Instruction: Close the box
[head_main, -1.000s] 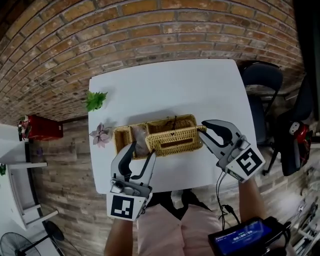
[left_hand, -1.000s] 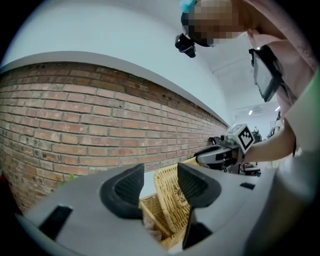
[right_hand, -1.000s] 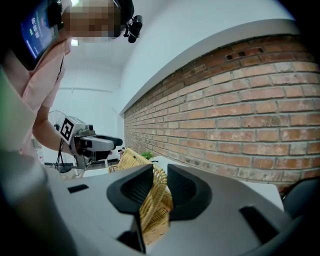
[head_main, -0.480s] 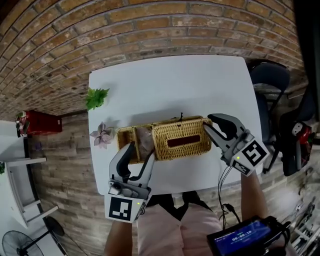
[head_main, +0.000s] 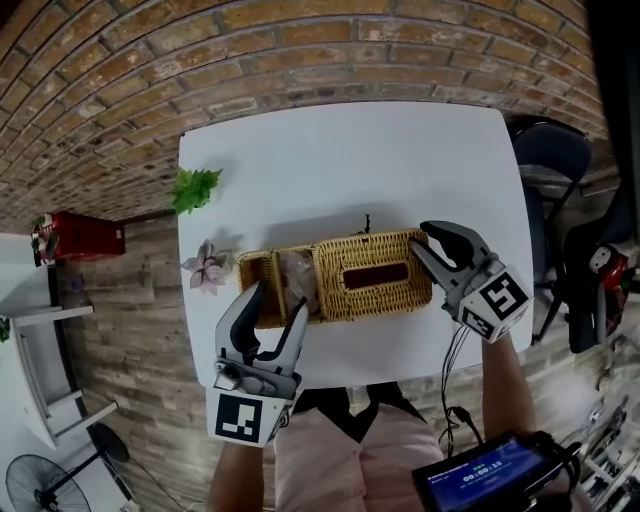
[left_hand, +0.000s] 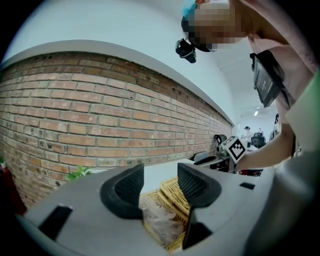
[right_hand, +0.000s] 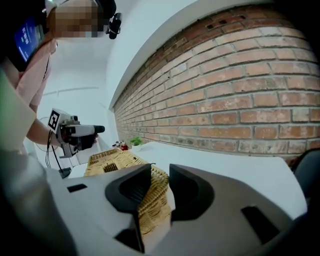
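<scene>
1. White bench (head_main: 350, 160) carried everything, with brickwork beyond it.
2. Two tongs came nearest. The left tongs (head_main: 280, 300) stood open around the box's left end. The right tongs (head_main: 422, 238) had just been opening, with the box's right end loose between their jaws.
3. One wicker box (head_main: 270, 268) lay mid-bench, long axis left to right, its slotted lid (head_main: 375, 272) lowered over the right part.
4. Its uncovered left compartment held one crinkled packet (head_main: 298, 282).
5. Farther left lay one pink flower (head_main: 206, 270) and one green sprig (head_main: 195, 188).
</scene>
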